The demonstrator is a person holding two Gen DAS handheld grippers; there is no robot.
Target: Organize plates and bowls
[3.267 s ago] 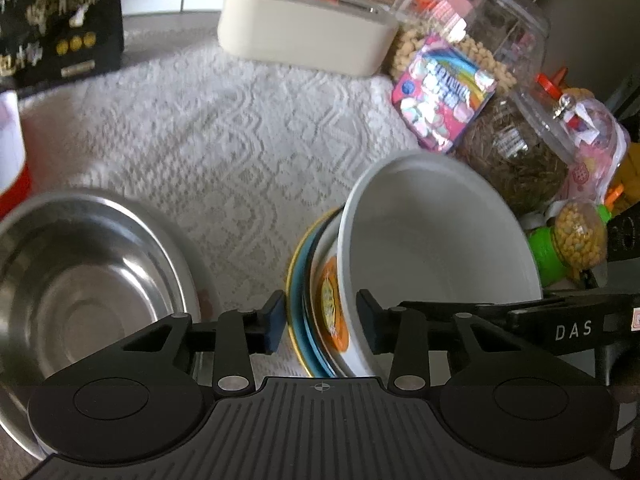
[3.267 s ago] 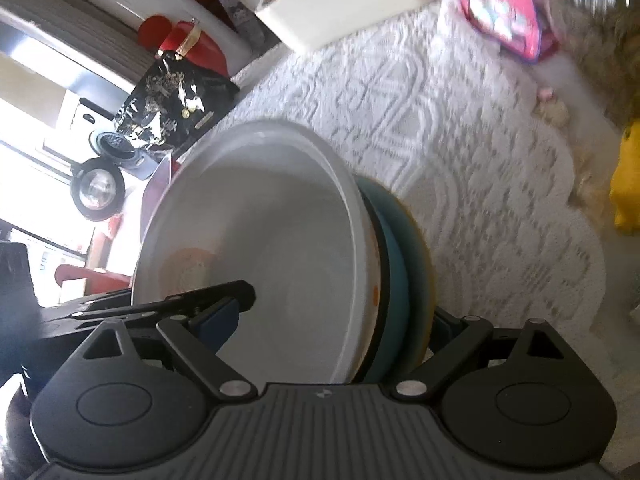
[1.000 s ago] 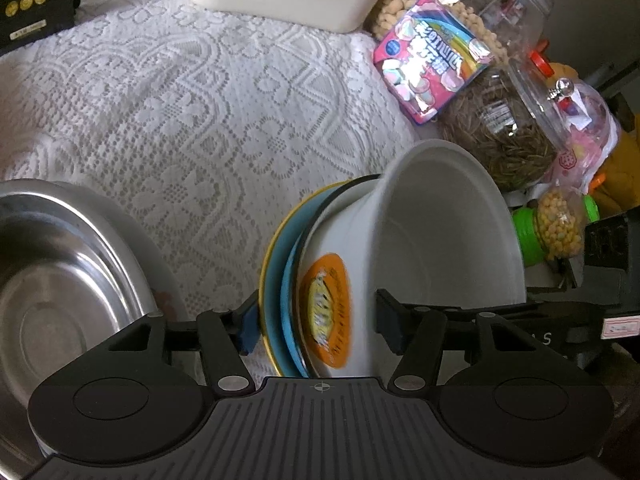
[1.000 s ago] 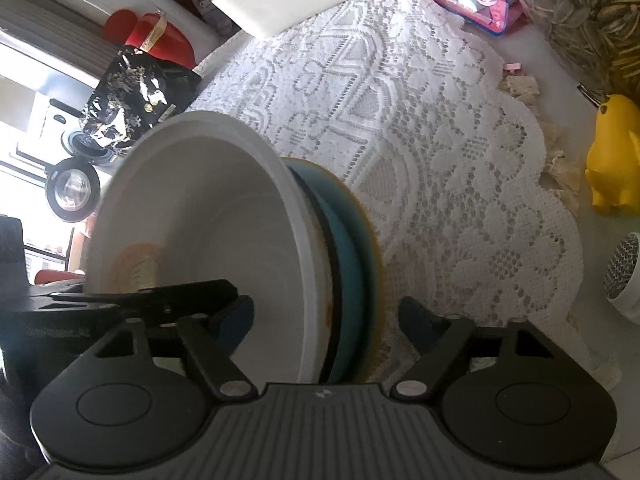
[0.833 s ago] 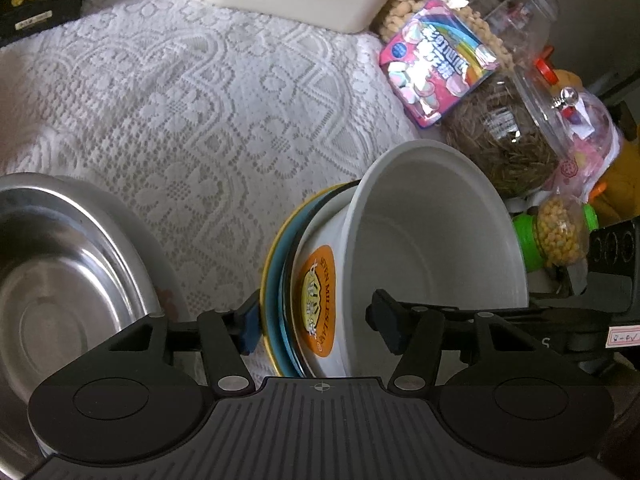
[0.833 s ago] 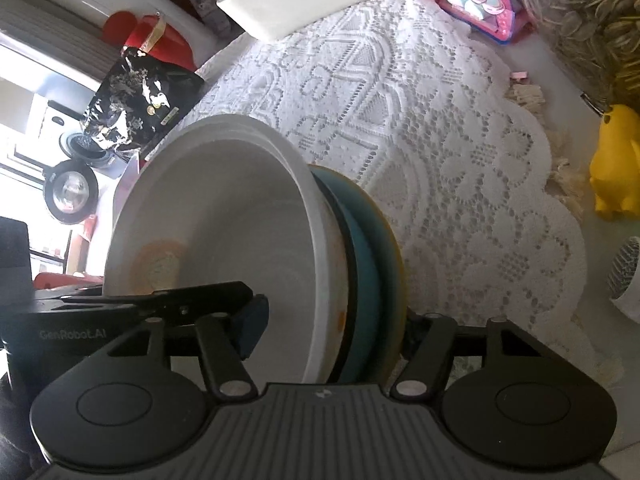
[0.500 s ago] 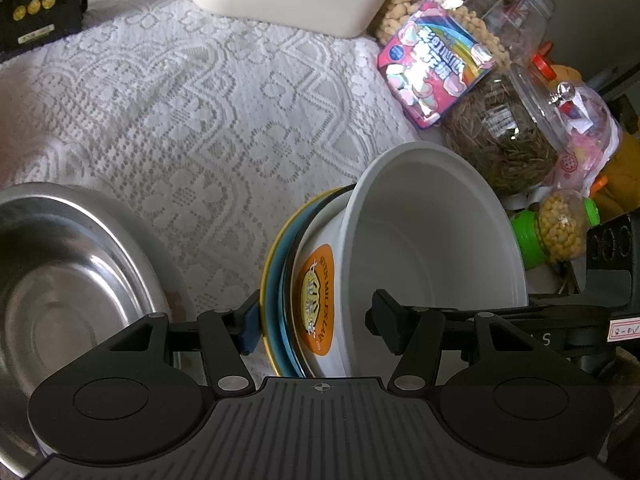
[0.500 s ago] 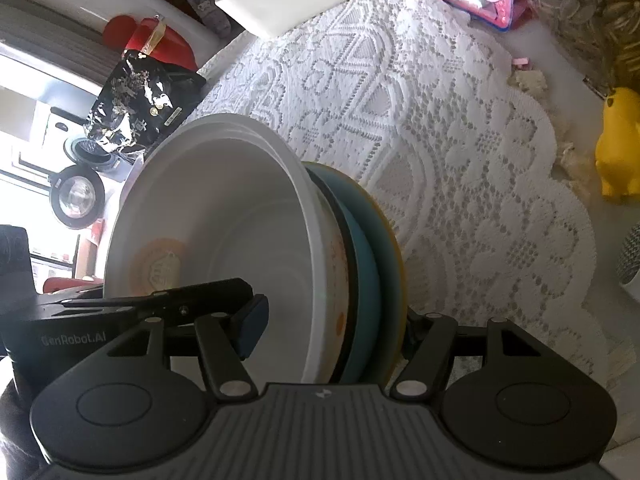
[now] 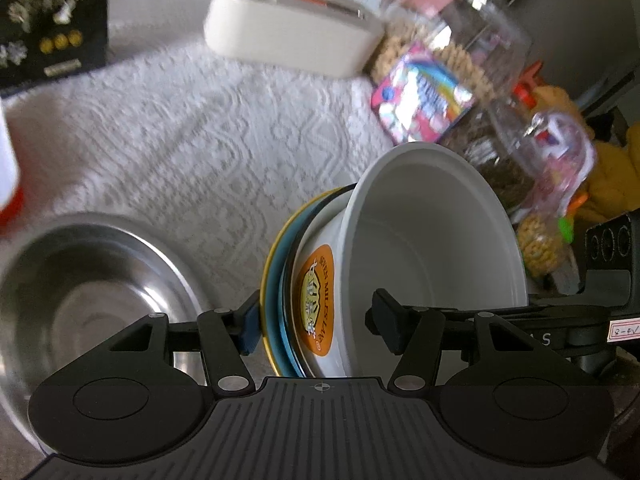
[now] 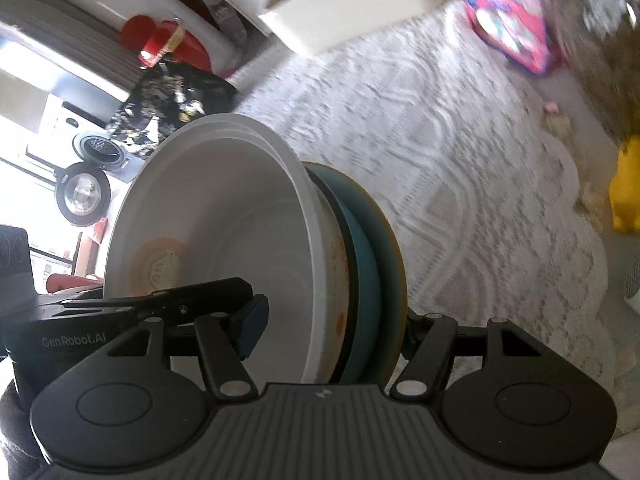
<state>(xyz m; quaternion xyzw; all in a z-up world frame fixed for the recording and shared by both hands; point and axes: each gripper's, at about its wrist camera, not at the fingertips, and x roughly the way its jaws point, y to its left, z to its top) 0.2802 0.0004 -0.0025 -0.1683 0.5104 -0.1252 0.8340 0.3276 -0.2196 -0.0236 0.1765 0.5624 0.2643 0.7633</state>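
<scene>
A white bowl with an orange label (image 9: 424, 248) sits on a stack of a blue and a yellow plate (image 9: 274, 280), the whole stack held on edge above the lace cloth. My left gripper (image 9: 314, 326) is shut on the stack: one finger behind the plates, the other inside the bowl. My right gripper (image 10: 334, 328) is shut on the same stack from the opposite side; the bowl (image 10: 224, 224) and plates (image 10: 372, 248) show there. A steel bowl (image 9: 80, 300) rests on the table at the left.
A cream oblong container (image 9: 288, 36) stands at the back. Glass jars and a pink snack bag (image 9: 424, 96) crowd the right side. A black printed box (image 9: 48, 20) is at the back left. A yellow toy (image 10: 626, 188) lies beside the cloth edge.
Both grippers keep their hold on the stack. The views have swung and blurred; the cream container and black box now sit lower in the left wrist view, as the stack moves.
</scene>
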